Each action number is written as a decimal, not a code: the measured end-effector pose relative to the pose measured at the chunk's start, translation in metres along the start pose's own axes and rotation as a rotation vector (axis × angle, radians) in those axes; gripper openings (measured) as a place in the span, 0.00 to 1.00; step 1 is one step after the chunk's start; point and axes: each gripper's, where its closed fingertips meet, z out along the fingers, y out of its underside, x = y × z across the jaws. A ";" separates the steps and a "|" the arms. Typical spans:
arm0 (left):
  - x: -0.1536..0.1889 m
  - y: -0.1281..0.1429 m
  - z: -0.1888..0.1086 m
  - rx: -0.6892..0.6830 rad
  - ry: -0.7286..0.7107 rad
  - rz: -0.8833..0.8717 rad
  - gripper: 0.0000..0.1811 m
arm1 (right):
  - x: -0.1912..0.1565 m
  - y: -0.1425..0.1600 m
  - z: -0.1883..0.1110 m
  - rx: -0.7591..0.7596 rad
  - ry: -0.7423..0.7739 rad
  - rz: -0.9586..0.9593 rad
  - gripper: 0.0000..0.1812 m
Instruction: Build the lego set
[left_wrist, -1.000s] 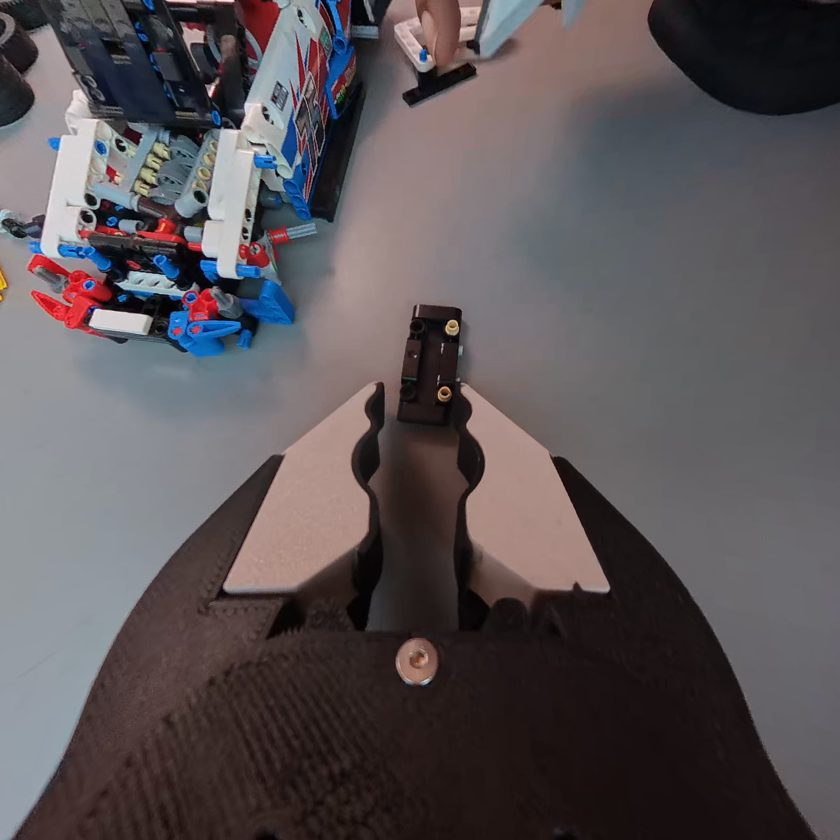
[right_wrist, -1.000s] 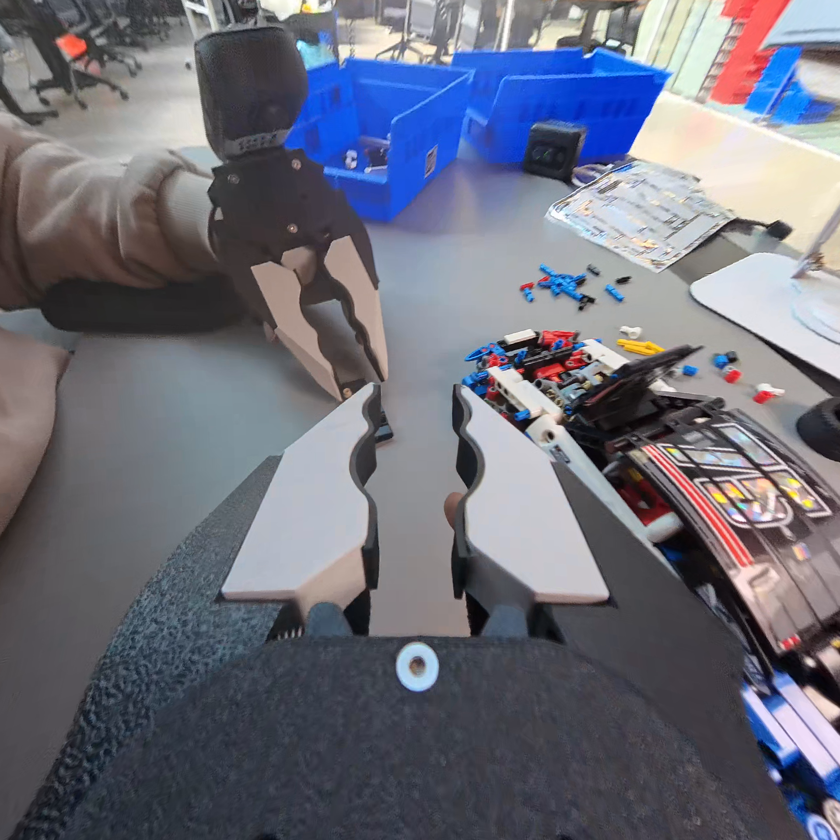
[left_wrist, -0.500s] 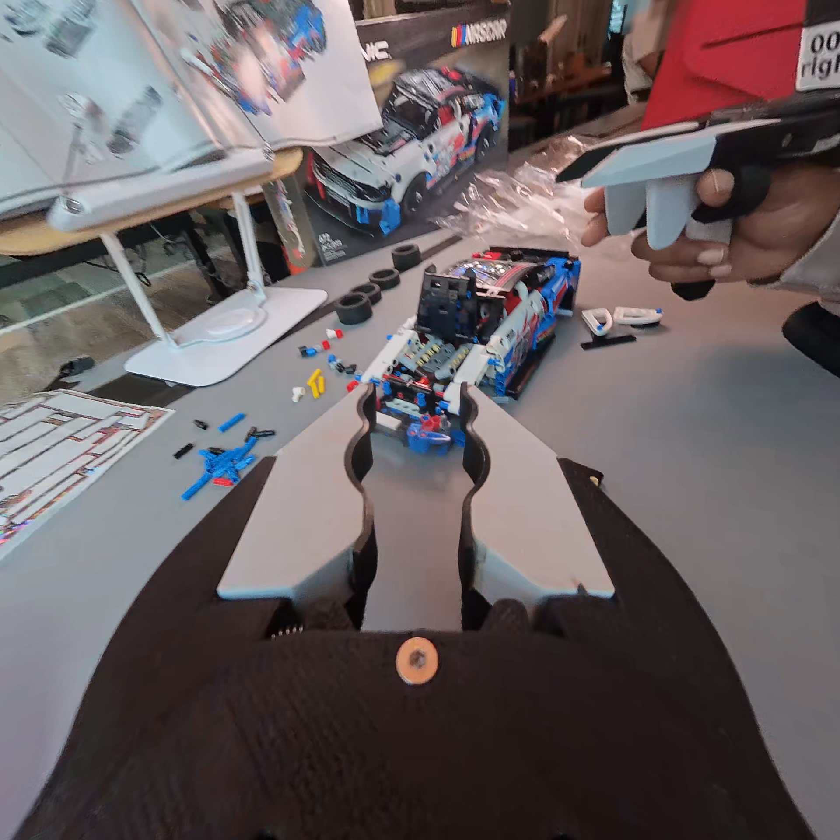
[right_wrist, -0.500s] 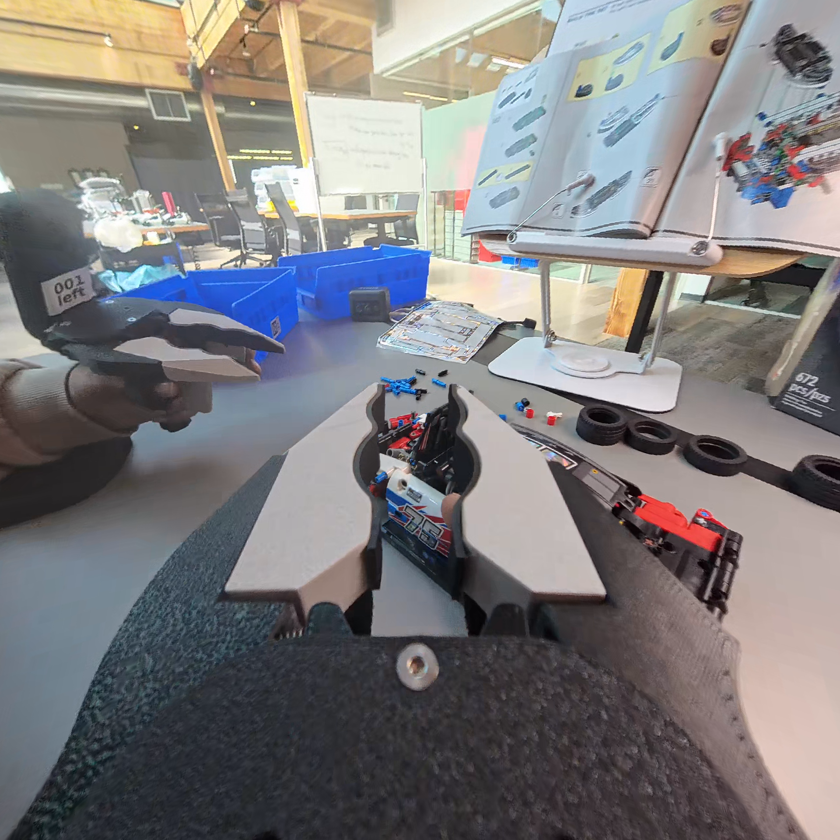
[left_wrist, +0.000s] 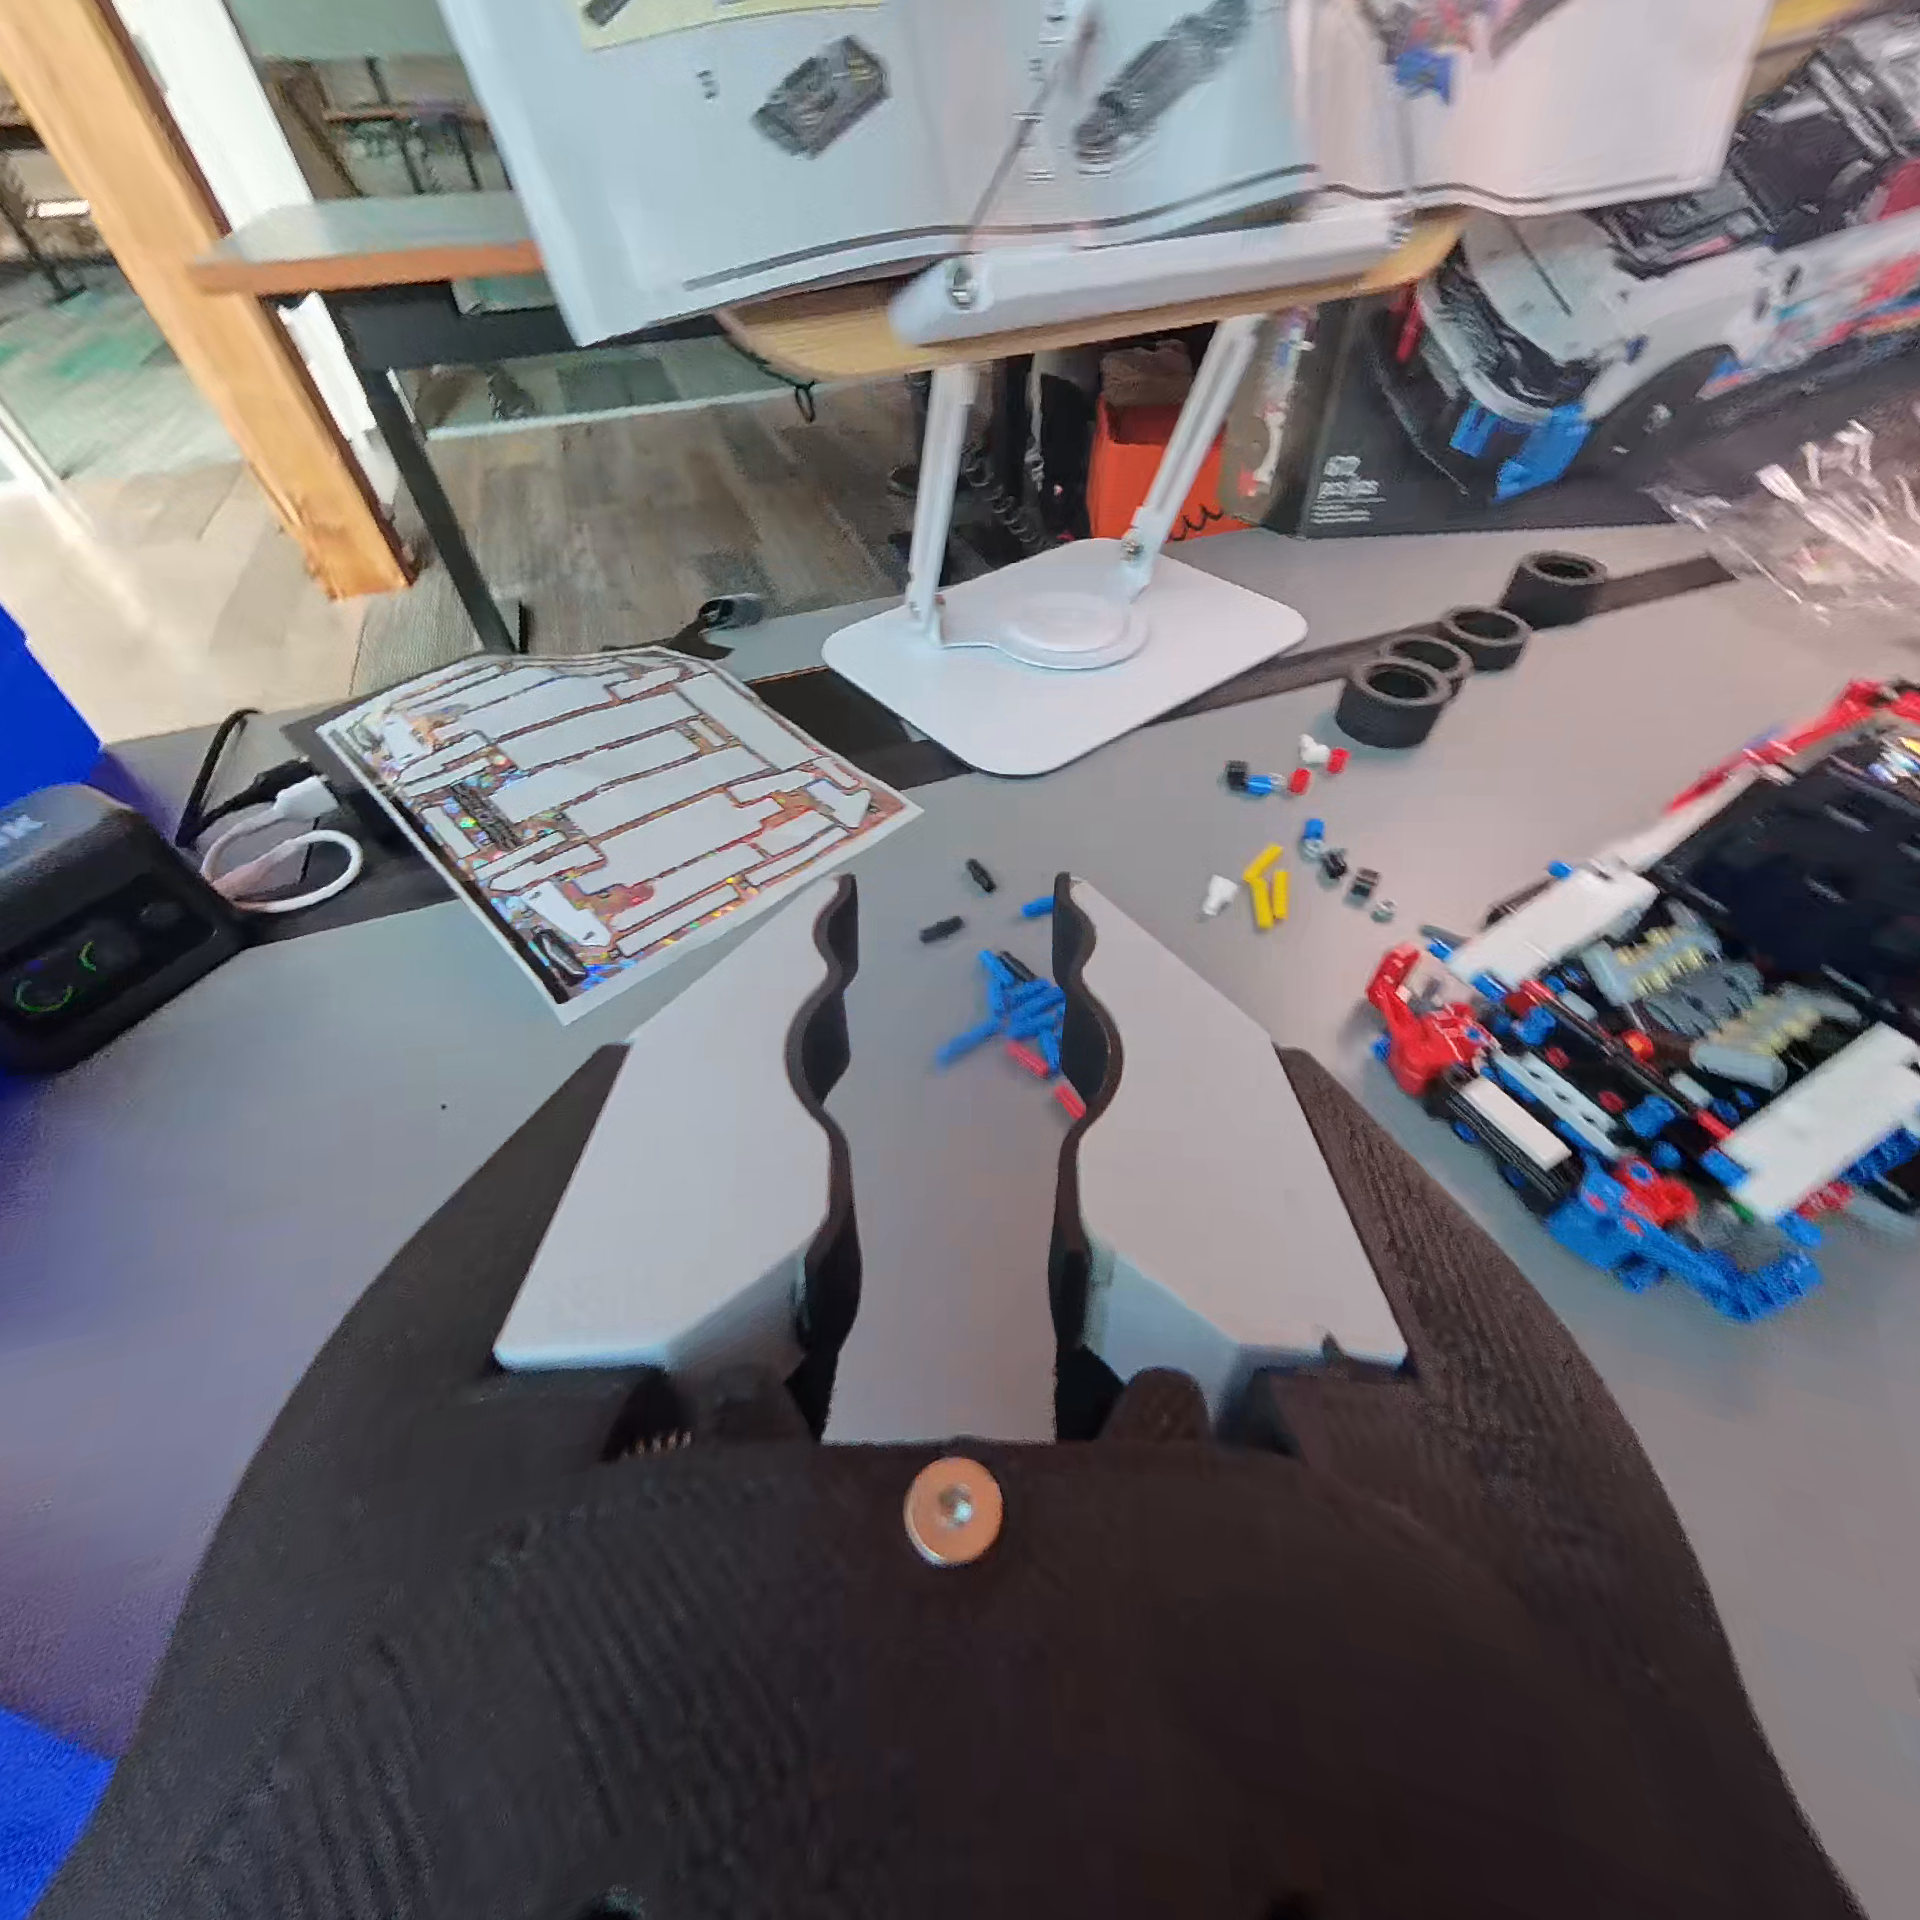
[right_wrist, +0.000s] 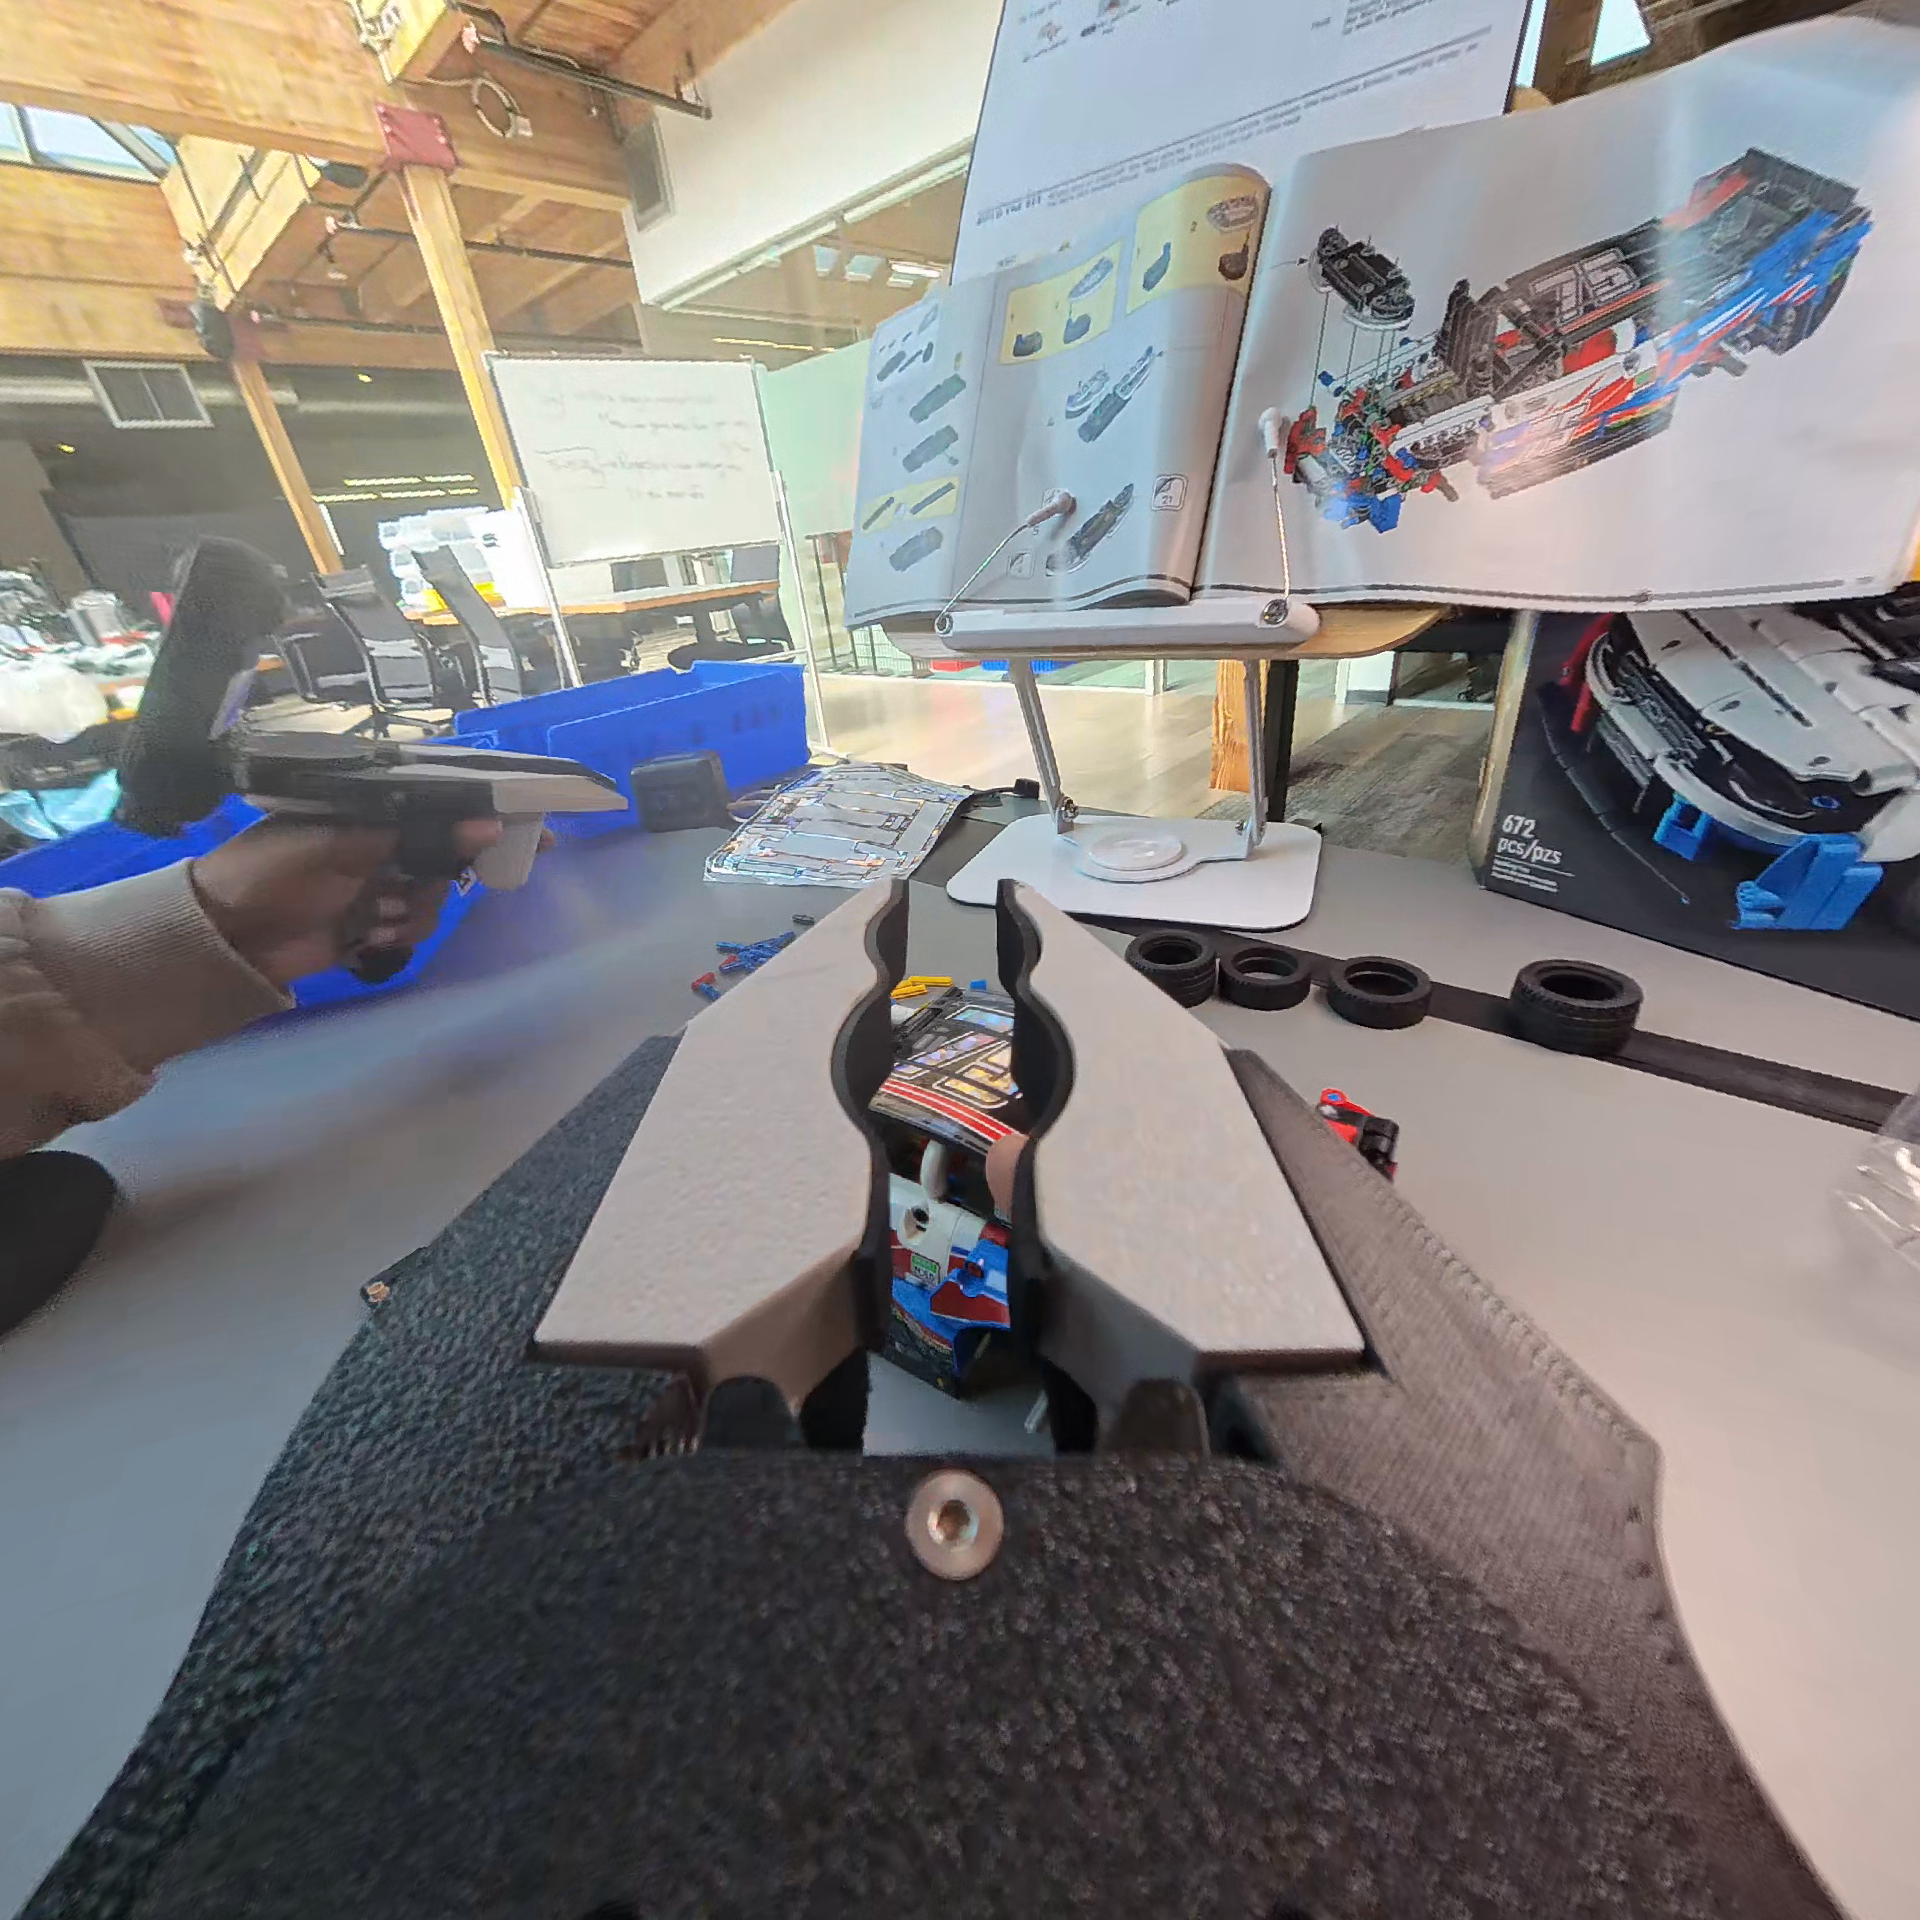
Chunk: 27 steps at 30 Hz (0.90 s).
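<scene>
Grippers both raised off the grey table (left_wrist: 312, 1091) and carrying nothing: the left gripper (left_wrist: 951, 904) has its fingers parted with bare tabletop visible through the gap, and the right gripper (right_wrist: 951, 904) likewise stands parted and empty, though narrower. In the right wrist view the left tool (right_wrist: 416, 790) is held level in a hand (right_wrist: 312, 904), well above the surface. The part-built car (left_wrist: 1683, 1039) sits on the table to the right of the left gripper, engine bay exposed; in the right wrist view its stickered body (right_wrist: 956, 1143) lies directly beneath and beyond the right fingers. Loose blue pins (left_wrist: 1003, 1003) lie just ahead of the left fingertips, with small yellow, red and white parts (left_wrist: 1273, 873) farther on, between the pins and the car. Four black tyres (right_wrist: 1382, 987) wait in a row near the white stand (right_wrist: 1132, 862) that props the instruction booklet (right_wrist: 1299, 416) upright, evidently so the pages can be read while both hands are occupied. A sticker sheet (left_wrist: 603, 821) lies flat at left. Judgement: the level, lifted pose of both tools suggests the booklet is being consulted; build is well advanced but wheels remain unfitted.
</scene>
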 end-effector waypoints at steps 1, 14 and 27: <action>-0.013 0.000 0.012 -0.028 -0.015 -0.070 0.21 | 0.003 -0.004 -0.003 0.006 0.015 -0.019 0.07; -0.129 0.051 0.107 -0.242 -0.257 -0.520 0.39 | 0.015 0.065 -0.061 -0.552 -0.146 -0.271 0.08; -0.118 0.061 0.119 -0.286 -0.203 -0.448 0.00 | -0.016 0.154 -0.082 -1.027 -0.272 -0.297 0.08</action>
